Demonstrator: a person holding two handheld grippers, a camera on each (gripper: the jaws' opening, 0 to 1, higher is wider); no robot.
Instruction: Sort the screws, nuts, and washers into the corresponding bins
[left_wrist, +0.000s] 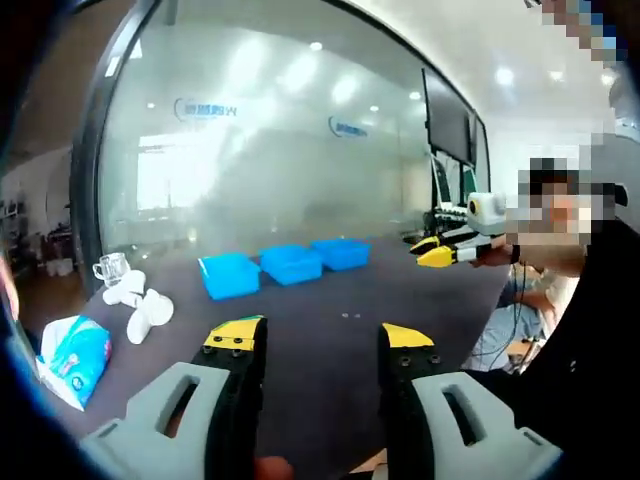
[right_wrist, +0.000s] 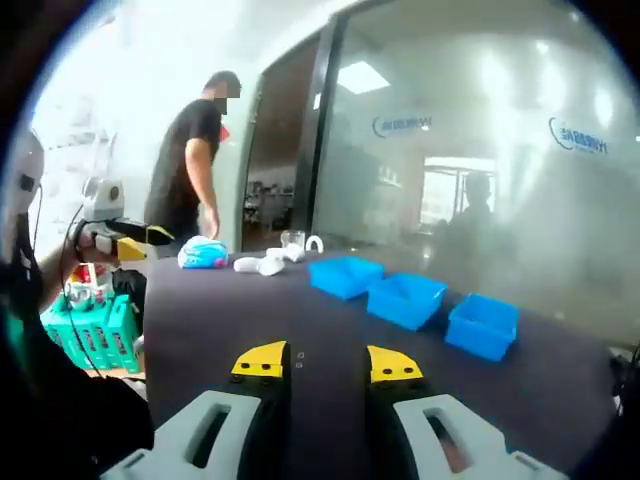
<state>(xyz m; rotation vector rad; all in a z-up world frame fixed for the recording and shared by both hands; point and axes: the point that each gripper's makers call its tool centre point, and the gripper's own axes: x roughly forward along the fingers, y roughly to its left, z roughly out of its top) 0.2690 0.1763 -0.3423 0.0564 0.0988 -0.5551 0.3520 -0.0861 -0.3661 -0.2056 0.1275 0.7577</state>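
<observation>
Three blue bins stand in a row on the dark table (left_wrist: 330, 380): left bin (left_wrist: 230, 273), middle bin (left_wrist: 292, 263), right bin (left_wrist: 342, 252). A few tiny specks of hardware (left_wrist: 348, 316) lie in front of them, too small to identify. My left gripper (left_wrist: 320, 337) is open over the near table with nothing between its yellow-tipped jaws. The right gripper (left_wrist: 433, 251) is held up at the far right. In the right gripper view the bins (right_wrist: 407, 298) sit ahead, and my right gripper (right_wrist: 327, 362) is open and holds nothing. Small specks (right_wrist: 297, 353) lie by its left jaw.
White cups (left_wrist: 140, 305), a clear glass (left_wrist: 110, 267) and a blue tissue pack (left_wrist: 70, 355) lie at the table's left end. A glass wall runs behind the table. A person in black (right_wrist: 190, 160) stands beyond the table's end, near a green crate (right_wrist: 95, 325).
</observation>
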